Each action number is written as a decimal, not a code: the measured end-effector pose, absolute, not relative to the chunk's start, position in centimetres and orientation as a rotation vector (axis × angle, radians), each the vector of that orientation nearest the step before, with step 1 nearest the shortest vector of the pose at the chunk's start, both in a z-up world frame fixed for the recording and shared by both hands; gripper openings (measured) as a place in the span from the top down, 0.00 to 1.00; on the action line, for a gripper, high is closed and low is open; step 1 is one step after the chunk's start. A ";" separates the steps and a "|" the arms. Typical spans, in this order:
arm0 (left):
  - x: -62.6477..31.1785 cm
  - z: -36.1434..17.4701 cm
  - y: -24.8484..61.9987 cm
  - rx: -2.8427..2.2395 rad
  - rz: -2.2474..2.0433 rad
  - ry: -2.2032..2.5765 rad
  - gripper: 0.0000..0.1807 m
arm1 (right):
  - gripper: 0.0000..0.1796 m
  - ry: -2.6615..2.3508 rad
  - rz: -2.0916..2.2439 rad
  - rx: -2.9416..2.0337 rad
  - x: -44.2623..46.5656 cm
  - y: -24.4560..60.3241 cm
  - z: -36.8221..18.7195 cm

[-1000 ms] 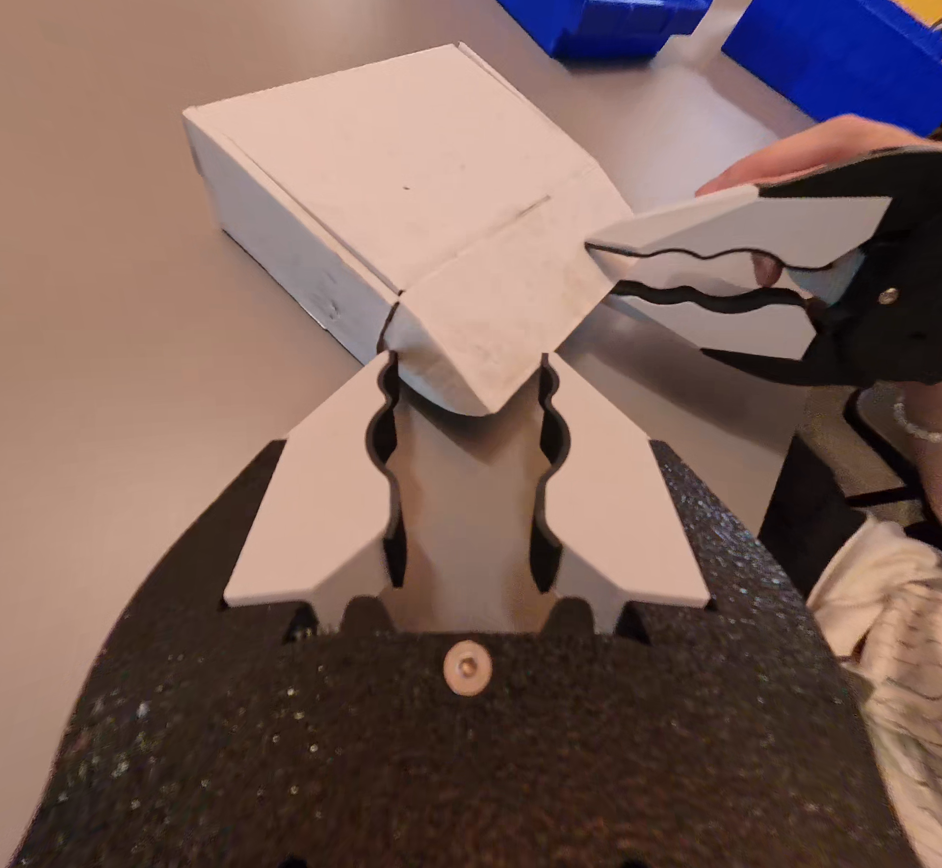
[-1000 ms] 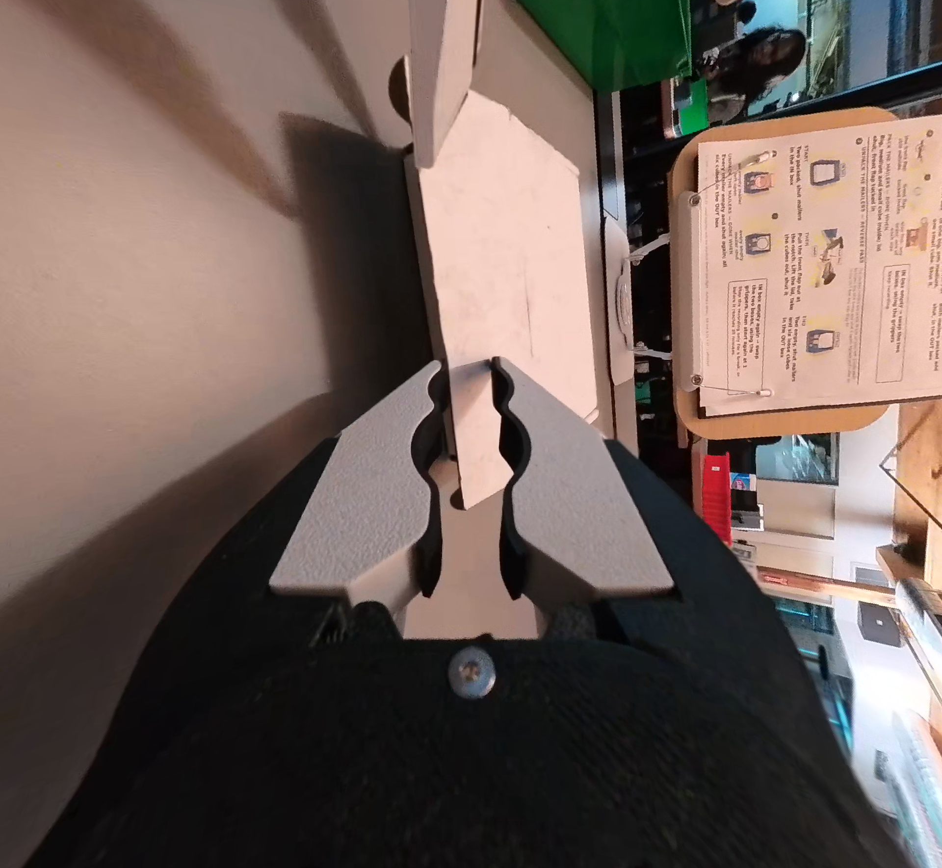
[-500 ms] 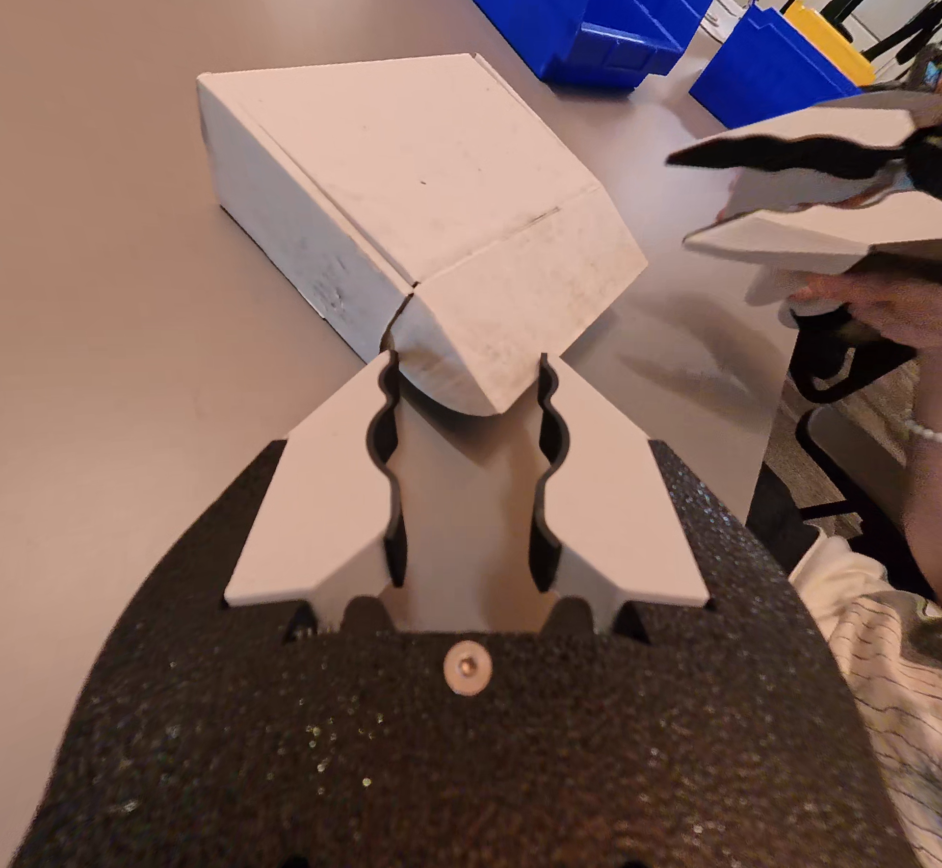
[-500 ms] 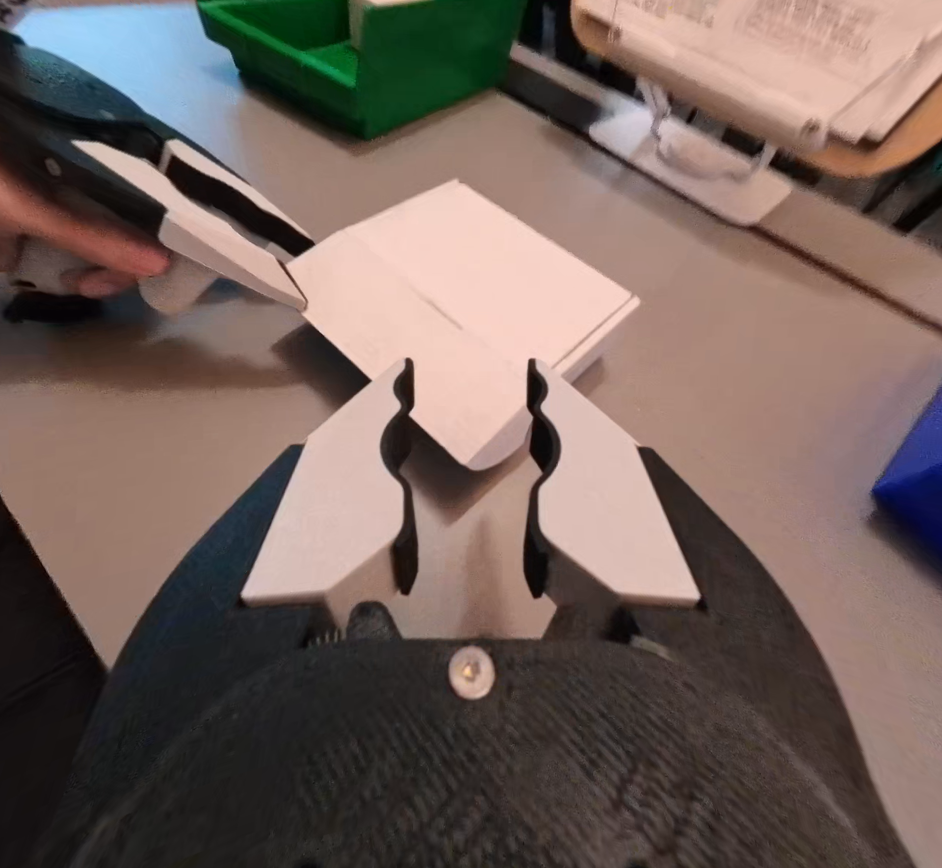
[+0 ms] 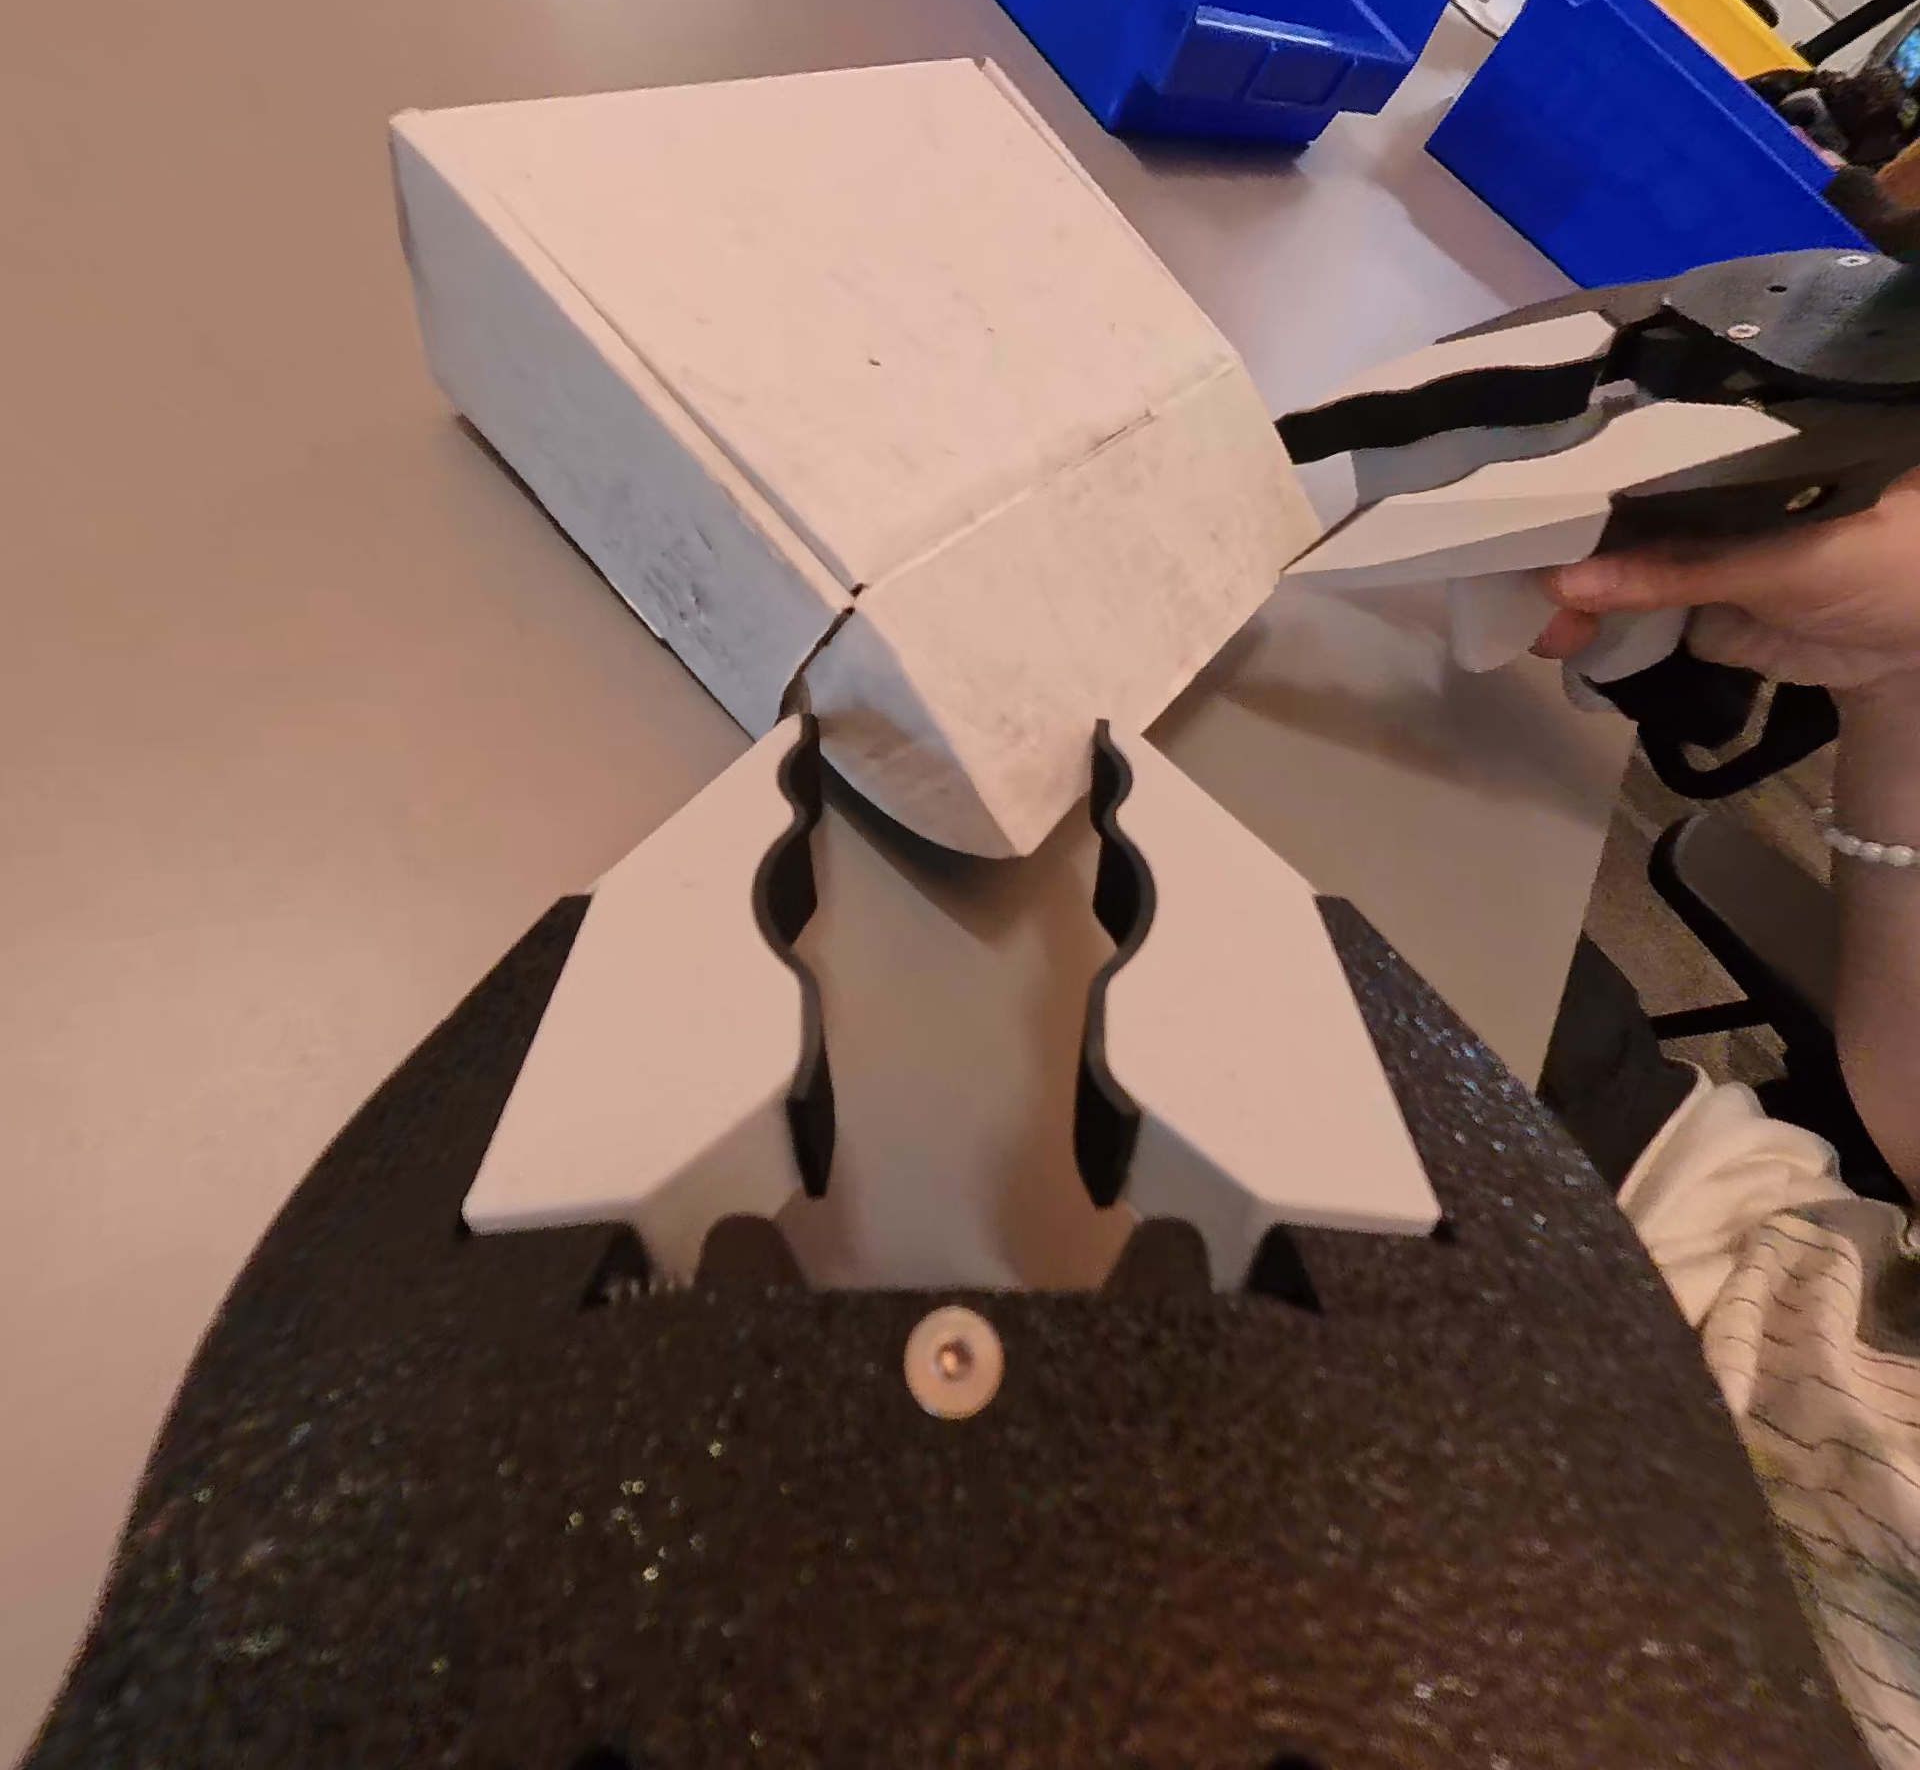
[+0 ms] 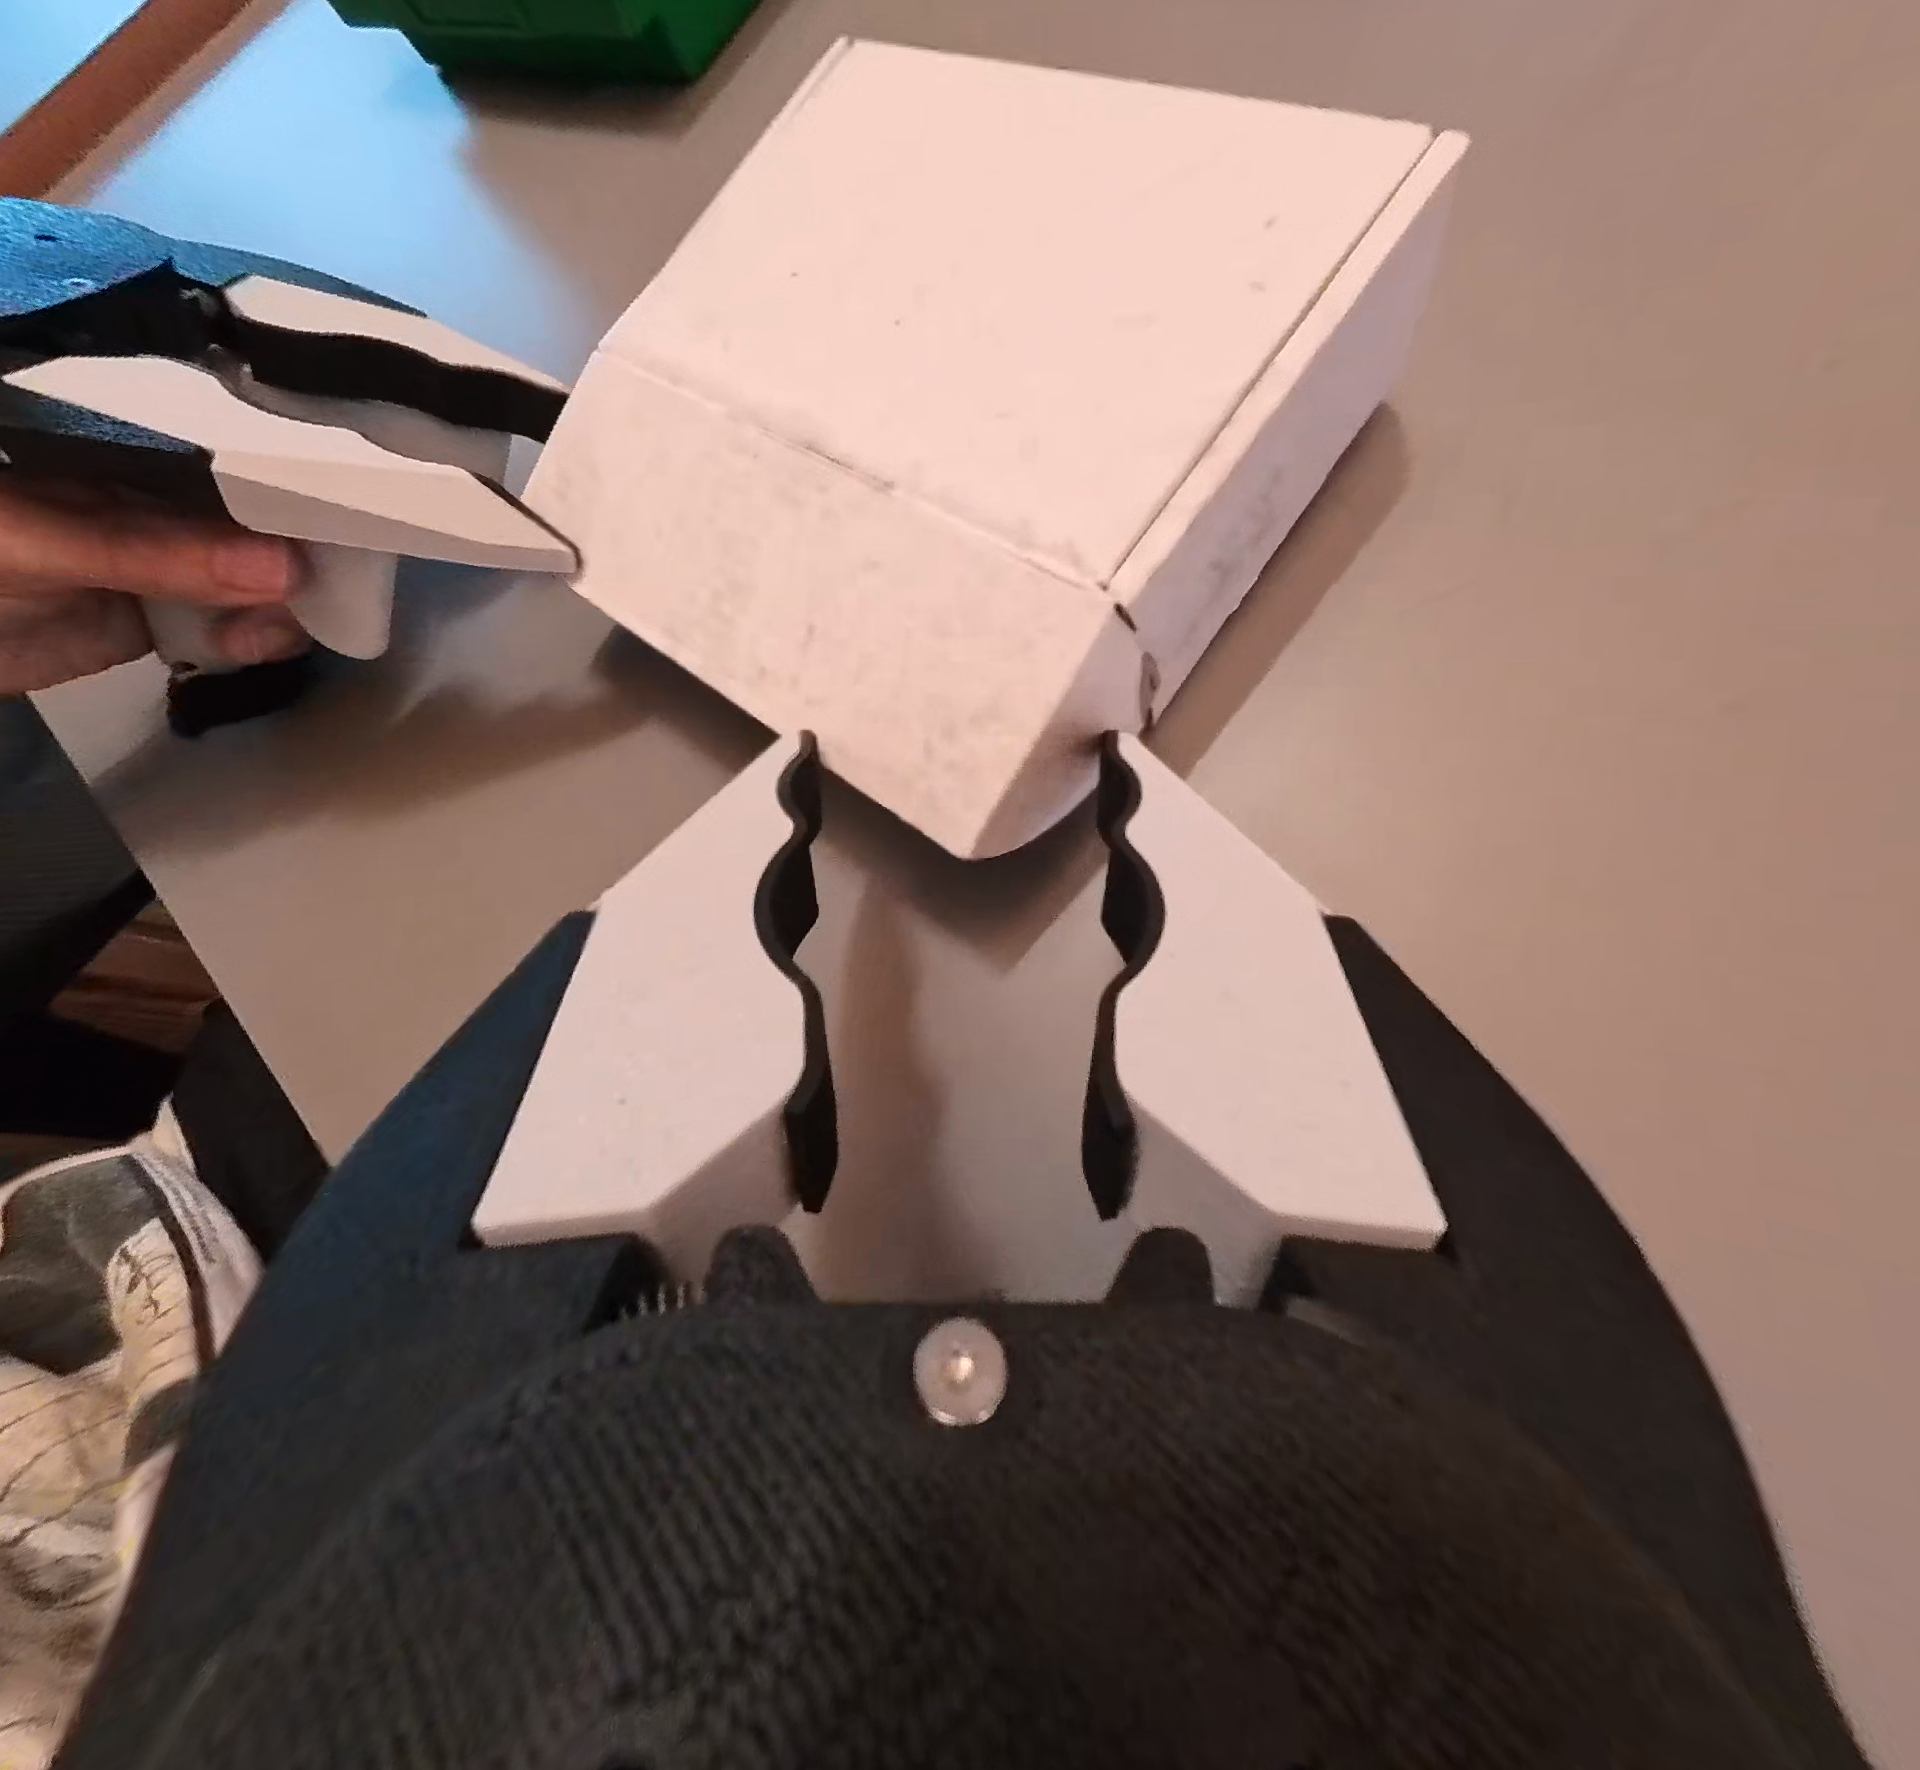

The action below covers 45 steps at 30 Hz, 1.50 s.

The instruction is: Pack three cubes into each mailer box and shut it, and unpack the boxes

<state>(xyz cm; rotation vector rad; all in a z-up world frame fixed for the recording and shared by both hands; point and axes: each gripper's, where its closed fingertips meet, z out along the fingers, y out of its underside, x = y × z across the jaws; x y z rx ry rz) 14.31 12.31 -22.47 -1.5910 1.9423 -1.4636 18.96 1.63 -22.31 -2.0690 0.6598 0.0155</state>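
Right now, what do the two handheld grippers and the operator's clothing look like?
Both the left gripper and the right gripper have pale grey wedge-shaped fingers with wavy black inner pads, black speckled bodies and a silver screw. The person wears a white pinstriped sleeve and a beaded bracelet.

Soft, even indoor light; the mailer box (image 5: pixel 831 349) casts a faint shadow toward the near bench (image 5: pixel 208 681). Wide-angle bending and slight blur at edges.

Black gripper (image 5: pixel 954 744), grey wavy-edged fingers (image 5: pixel 665 982)
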 end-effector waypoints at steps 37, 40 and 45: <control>14.6 -23.7 13.3 -1.208 -0.873 1.988 0.96 | 0.94 0.159 -0.682 -2.157 20.9 0.7 -22.9; 15.0 -23.6 13.5 -1.282 -0.929 1.966 0.96 | 0.96 0.247 -0.559 -2.128 20.6 1.0 -22.8; 15.1 -23.9 13.9 -1.312 -0.915 1.967 0.91 | 0.96 0.205 -0.622 -2.172 20.8 1.0 -23.4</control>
